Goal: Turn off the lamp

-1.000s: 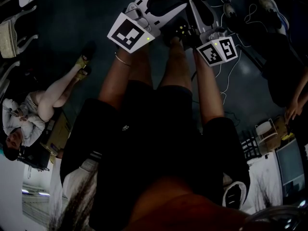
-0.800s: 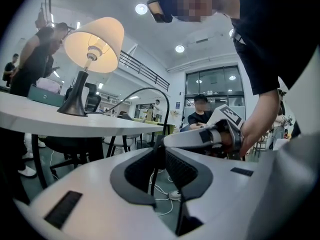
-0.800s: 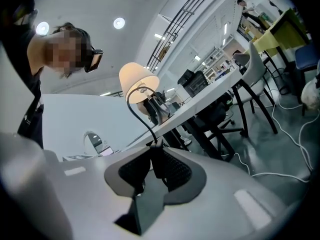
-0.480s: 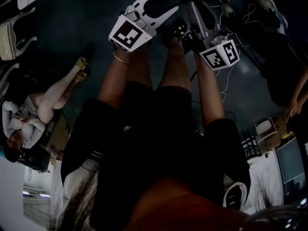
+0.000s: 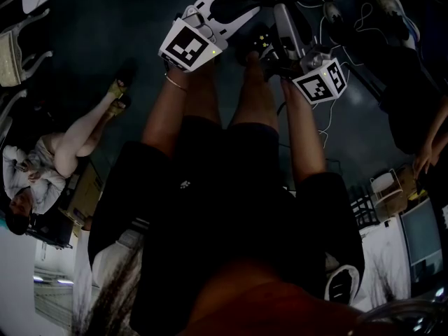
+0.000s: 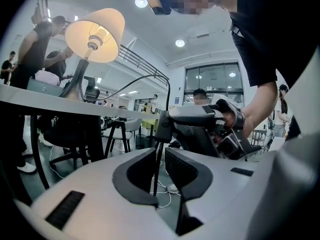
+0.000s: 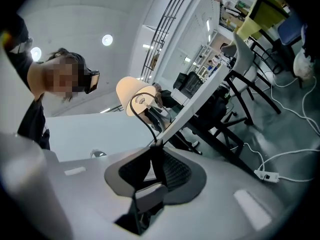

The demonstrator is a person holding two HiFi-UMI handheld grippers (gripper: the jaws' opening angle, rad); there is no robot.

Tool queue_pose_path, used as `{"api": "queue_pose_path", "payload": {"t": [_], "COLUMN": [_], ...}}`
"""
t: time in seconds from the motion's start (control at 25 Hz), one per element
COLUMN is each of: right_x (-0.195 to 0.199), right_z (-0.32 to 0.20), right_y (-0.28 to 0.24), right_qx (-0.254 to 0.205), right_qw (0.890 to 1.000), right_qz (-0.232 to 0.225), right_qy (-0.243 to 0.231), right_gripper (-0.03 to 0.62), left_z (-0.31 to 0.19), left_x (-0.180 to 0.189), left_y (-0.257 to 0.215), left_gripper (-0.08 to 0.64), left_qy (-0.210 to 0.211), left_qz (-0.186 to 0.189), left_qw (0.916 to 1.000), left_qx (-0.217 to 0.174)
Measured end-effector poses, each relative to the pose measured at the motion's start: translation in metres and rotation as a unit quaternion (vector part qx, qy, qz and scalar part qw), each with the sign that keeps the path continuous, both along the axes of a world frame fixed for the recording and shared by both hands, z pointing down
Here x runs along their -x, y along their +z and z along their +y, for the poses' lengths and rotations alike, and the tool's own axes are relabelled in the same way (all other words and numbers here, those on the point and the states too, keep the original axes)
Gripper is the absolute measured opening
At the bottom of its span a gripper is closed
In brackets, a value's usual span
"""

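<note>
See the lamp (image 6: 95, 34) lit, shade glowing, on the table (image 6: 50, 106) at the far left of the left gripper view. Not switched off yet.

Have the right gripper (image 7: 154, 156) clamped on the switch (image 6: 162, 126) in the cord (image 6: 157, 168), with the dark block between the jaw tips. From its top, see the cord curving up toward the lamp.

Hold the left gripper (image 6: 159, 154) just below that and nearer, jaws a narrow gap apart. See the cord hanging down through the gap. Can't confirm either pad pressing on it, so calling it ungripped.

Hold both grippers low and side by side in front of the legs (image 5: 255, 103) in the head view, under table level, left one to the left of the right one.

Also see:
- power strip (image 7: 266, 175) on the dark floor (image 7: 280, 134) at right
- black chair (image 6: 70, 134) under the table
- seated person (image 5: 42, 170) at far left of the head view, well apart from the grippers
</note>
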State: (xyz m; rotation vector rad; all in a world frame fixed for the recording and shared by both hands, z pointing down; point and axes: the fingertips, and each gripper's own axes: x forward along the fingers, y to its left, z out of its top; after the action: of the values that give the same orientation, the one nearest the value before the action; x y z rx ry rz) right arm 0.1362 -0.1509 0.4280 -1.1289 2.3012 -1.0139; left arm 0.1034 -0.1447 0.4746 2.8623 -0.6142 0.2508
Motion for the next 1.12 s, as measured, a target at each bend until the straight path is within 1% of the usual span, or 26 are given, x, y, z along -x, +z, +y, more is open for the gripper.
{"api": "queue_pose_path", "payload": {"t": [0.44, 0.52, 0.76, 0.88, 1.04, 1.12], "right_x": [-0.002, -0.001, -0.003, -0.005, -0.006, -0.007], "right_z": [0.002, 0.004, 0.006, 0.006, 0.004, 0.005], "right_y": [0.001, 0.003, 0.008, 0.011, 0.015, 0.015], "right_qx": [0.01, 0.014, 0.02, 0.023, 0.024, 0.023], "right_qw": [0.999, 0.998, 0.997, 0.996, 0.997, 0.997], "right_qz": [-0.047, -0.056, -0.079, -0.081, -0.075, -0.068], "right_qy": [0.01, 0.011, 0.015, 0.012, 0.007, 0.005], "right_gripper": [0.071, 0.071, 0.069, 0.069, 0.071, 0.071], "left_z": [0.001, 0.002, 0.01, 0.013, 0.013, 0.014], "left_x": [-0.001, -0.002, -0.003, -0.004, -0.005, -0.006], "left_y": [0.003, 0.001, 0.005, 0.008, 0.012, 0.013], "left_gripper": [0.055, 0.04, 0.018, 0.017, 0.017, 0.017], "left_qy": [0.005, 0.007, 0.022, 0.027, 0.031, 0.031], "left_qz": [0.005, 0.004, -0.011, -0.016, -0.041, -0.045], "left_qw": [1.0, 1.0, 0.9997, 0.9995, 0.9987, 0.9985], "left_qx": [0.006, 0.005, 0.002, 0.005, -0.001, -0.001]}}
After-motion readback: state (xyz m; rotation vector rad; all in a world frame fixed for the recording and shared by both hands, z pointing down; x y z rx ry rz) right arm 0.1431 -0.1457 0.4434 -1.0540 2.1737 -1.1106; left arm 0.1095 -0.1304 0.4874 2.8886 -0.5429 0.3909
